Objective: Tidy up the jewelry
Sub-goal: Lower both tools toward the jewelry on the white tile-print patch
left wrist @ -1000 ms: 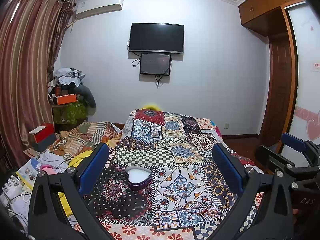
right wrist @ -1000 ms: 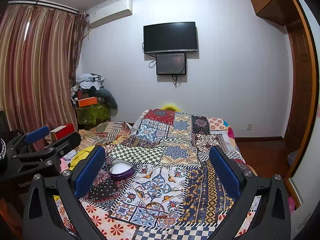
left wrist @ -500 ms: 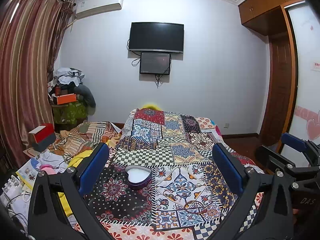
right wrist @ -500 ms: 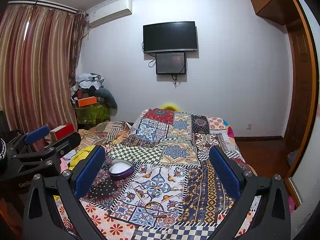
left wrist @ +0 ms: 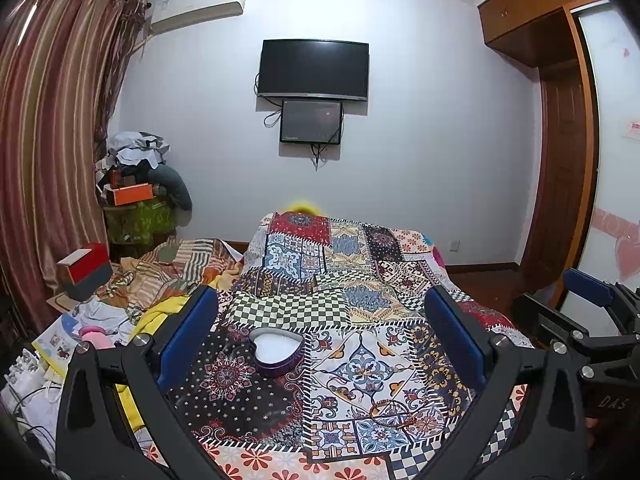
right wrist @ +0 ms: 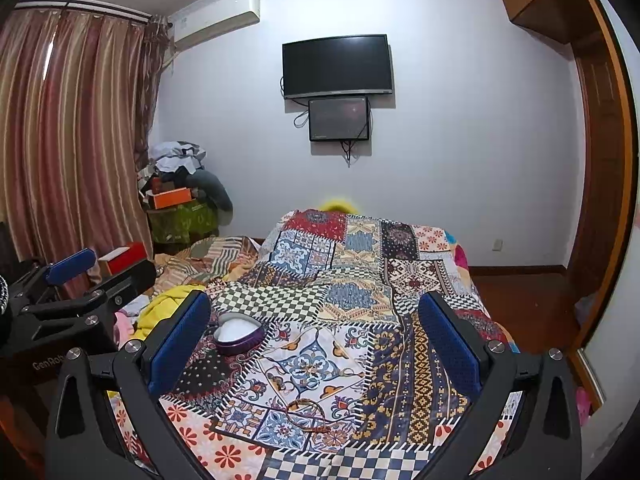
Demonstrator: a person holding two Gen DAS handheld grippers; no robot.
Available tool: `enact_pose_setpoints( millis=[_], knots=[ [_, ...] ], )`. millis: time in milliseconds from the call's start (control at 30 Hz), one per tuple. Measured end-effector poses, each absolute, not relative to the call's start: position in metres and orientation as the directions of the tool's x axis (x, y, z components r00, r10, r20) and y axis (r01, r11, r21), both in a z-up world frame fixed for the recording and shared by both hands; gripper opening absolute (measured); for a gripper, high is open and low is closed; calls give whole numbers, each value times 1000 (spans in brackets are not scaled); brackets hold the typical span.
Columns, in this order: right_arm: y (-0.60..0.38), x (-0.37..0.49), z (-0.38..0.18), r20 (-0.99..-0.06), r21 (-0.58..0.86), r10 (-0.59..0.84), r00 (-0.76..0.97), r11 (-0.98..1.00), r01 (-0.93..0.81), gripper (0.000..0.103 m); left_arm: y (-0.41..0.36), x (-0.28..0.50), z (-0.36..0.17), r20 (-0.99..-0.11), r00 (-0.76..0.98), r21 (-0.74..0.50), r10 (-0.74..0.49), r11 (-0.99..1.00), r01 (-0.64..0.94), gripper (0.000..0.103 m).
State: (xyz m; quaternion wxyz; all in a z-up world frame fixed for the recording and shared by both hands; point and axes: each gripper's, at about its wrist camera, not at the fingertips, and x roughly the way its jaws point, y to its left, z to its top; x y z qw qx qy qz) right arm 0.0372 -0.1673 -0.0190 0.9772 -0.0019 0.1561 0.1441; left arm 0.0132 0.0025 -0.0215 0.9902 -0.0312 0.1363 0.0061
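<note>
a home bedroom: patchwork bedspread (left wrist: 340, 320) low centre, television (left wrist: 313, 70) on the wall, striped curtains (left wrist: 48, 160) far left.

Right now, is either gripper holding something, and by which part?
Nothing is held. Both the left gripper and right gripper have open jaws; the bracelet lies on the quilt.

Open quilt (left wrist: 344, 364) lies between box (left wrist: 275, 351) and bracelet (left wrist: 390, 410), well apart; nothing stands over either. Clutter (left wrist: 152, 280) crowds the bed's left edge; 2 grippers flank the space
</note>
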Motion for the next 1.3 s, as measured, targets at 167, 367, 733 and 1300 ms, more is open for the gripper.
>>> enact_pose_setpoints(
  millis=[167, 367, 733, 1300],
  knots=[
    [-171, 48, -27, -344, 53, 274, 898, 961, -273, 103, 3, 23, -25, -301, 954, -61, 9, 998, -29, 103],
    [-175, 67, -44, -411, 61, 256, 875, 965, -255, 103, 2, 43, -37, -361, 933, -54, 17, 998, -39, 103],
    [-186, 107, -89, -567, 50, 216, 795, 972, -228, 103, 7, 95, -89, -542, 840, -44, 8, 998, -38, 103],
    [-169, 146, -169, -777, 122, 327, 538, 917, -380, 92, 19, 140, -185, -786, 615, -78, -60, 997, -3, 83]
  ],
)
